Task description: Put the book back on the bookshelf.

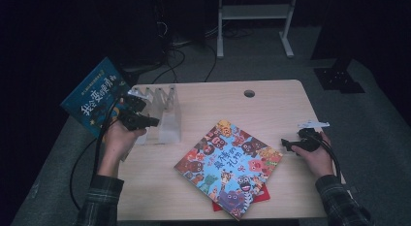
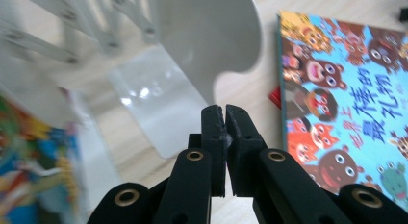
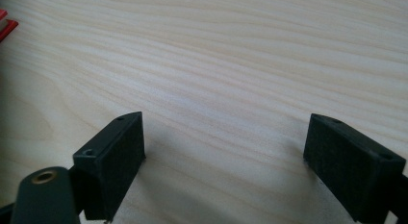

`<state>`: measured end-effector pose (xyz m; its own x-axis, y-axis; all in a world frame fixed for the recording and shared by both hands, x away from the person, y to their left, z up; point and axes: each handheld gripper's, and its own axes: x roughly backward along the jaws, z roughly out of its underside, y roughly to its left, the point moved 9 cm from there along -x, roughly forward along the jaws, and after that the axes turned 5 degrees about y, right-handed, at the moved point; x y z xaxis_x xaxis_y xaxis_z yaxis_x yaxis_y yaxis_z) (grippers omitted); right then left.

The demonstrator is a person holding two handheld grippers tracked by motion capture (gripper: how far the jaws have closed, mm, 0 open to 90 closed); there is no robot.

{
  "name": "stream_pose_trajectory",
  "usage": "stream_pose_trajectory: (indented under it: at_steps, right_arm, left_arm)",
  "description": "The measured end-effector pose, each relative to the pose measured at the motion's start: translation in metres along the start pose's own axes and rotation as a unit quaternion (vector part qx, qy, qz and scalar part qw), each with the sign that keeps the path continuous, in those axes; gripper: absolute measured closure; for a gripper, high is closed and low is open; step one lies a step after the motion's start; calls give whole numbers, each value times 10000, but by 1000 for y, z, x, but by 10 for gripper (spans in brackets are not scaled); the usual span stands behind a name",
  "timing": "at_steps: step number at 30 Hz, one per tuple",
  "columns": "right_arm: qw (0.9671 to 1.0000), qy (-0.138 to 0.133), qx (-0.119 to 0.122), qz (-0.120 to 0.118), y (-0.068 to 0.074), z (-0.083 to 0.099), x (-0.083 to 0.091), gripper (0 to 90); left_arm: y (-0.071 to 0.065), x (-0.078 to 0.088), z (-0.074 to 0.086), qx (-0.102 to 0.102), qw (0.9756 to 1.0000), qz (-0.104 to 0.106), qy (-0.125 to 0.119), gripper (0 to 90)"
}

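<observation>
pale wood desk [image 1: 271, 107] in dark room; left tongs [image 2: 225, 119] closed empty by rack [image 2: 207, 46], right tongs [image 3: 223, 152] wide over bare wood.

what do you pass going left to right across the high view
blue book → left hand-held gripper → white book rack → colourful animal book → right hand-held gripper

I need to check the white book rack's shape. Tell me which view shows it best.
The high view: the white book rack shows whole, standing on the table beside the left claw. The left gripper view gives a close, partly blurred look at one end plate and the slats.
</observation>
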<state>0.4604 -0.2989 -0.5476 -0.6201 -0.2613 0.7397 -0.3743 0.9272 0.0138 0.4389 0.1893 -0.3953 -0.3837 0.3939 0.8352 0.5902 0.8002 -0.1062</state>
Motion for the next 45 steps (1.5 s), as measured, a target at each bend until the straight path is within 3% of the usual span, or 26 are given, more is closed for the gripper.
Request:
stream_pose_trajectory:
  at_steps: [6, 10, 11, 12, 13, 16, 22, 26, 27, 28, 32, 33, 40, 45]
  right_arm:
    - [10000, 1, 21, -17, 0, 0, 0, 132]
    - [10000, -5, 16, -20, 0, 0, 0, 142]
    - [10000, -37, 38, -31, 0, 0, 1, 193]
    - [10000, -37, 38, -31, 0, 0, 1, 193]
    - [10000, -78, 36, -51, 0, 1, 3, 258]
    - [9999, -89, 57, -49, -1, 1, 6, 363]
    - [9998, -10, 23, -195, 2, 4, 11, 461]
    - [9991, 28, 61, -413, 11, 7, 22, 493]
    - [9987, 21, 130, -495, 16, 8, 29, 510]
    - [9987, 21, 130, -495, 16, 8, 29, 510]
    - [9971, -73, 219, -723, 32, 9, 44, 546]
    - [9968, -59, 223, -767, 35, 10, 47, 549]
    - [9950, -71, 291, -953, 49, 19, 60, 559]
    - [9936, -31, 369, -1067, 58, 26, 66, 556]
  left_arm:
    - [-21, -36, 22, -283, 9991, 197, 257, 818]
    - [-30, -52, 33, -302, 9986, 306, 303, 767]
    - [-32, -62, 40, -334, 9984, 284, 357, 746]
    - [-32, -62, 40, -334, 9984, 284, 357, 731]
    - [-34, -70, 46, -337, 9978, 289, 500, 711]
    - [-35, -72, 51, -353, 9978, 207, 515, 651]
    - [-41, -78, 59, -383, 9973, 244, 581, 518]
    - [-49, -83, 65, -317, 9970, 485, 515, 414]
    - [-52, -86, 68, -237, 9965, 638, 476, 393]
    - [-52, -86, 68, -237, 9965, 638, 476, 387]
    - [-61, -91, 74, -401, 9946, 829, 489, 320]
    - [-66, -92, 76, -481, 9930, 949, 508, 299]
    - [-73, -92, 79, -563, 9907, 1112, 540, 289]
    - [-85, -92, 83, -768, 9852, 1381, 668, 292]
